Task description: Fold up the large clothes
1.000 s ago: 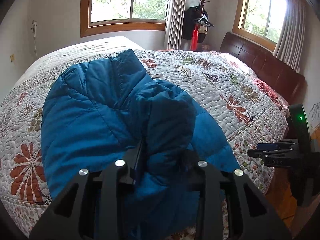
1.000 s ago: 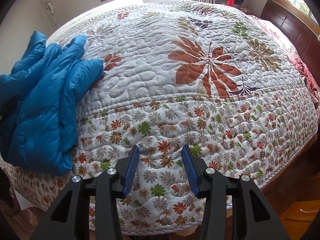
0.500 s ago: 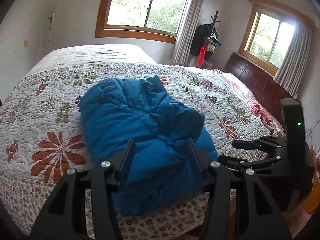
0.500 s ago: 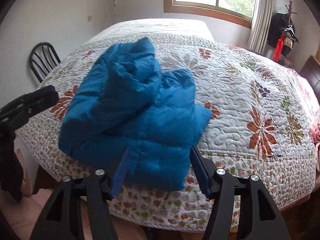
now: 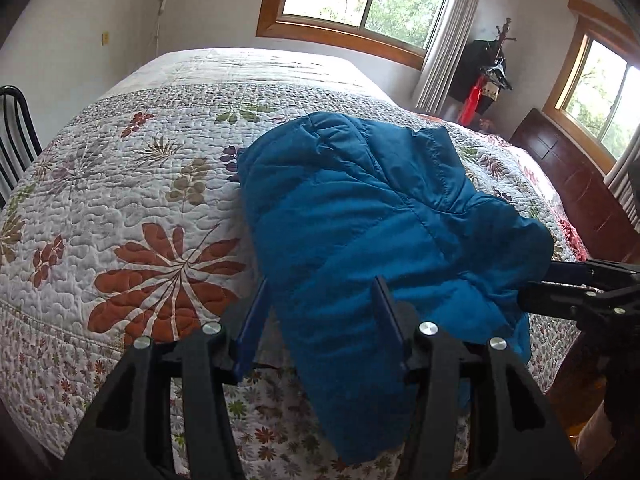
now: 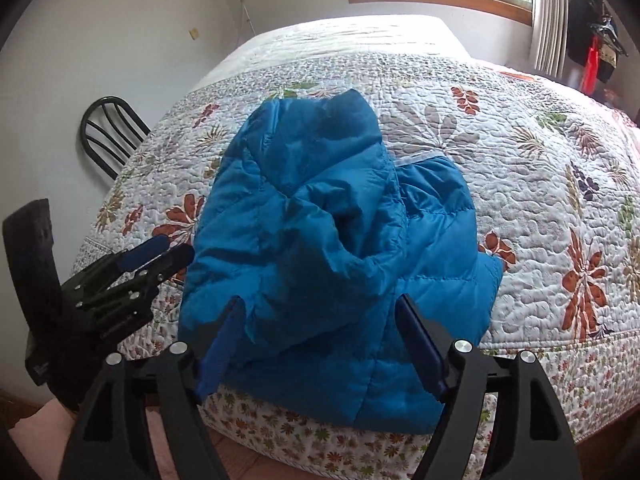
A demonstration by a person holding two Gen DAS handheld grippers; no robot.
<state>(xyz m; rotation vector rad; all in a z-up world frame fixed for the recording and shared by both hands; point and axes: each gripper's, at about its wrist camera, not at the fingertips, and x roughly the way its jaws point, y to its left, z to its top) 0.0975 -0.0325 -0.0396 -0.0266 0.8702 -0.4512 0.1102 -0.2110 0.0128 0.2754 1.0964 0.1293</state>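
Blue jacket (image 5: pixel 384 236) lies bunched on the quilt (image 5: pixel 132 208) just ahead of both grippers. Left gripper (image 5: pixel 320 320) sits half-apart, empty; right gripper (image 6: pixel 320 340) is opening wider, empty. 1 second ago, left was clamping the jacket.

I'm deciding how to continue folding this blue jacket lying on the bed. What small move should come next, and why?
Probably lower the right gripper, its jaws opening, onto the jacket hem hanging over the bed edge. Neither it nor the left gripper holds anything.
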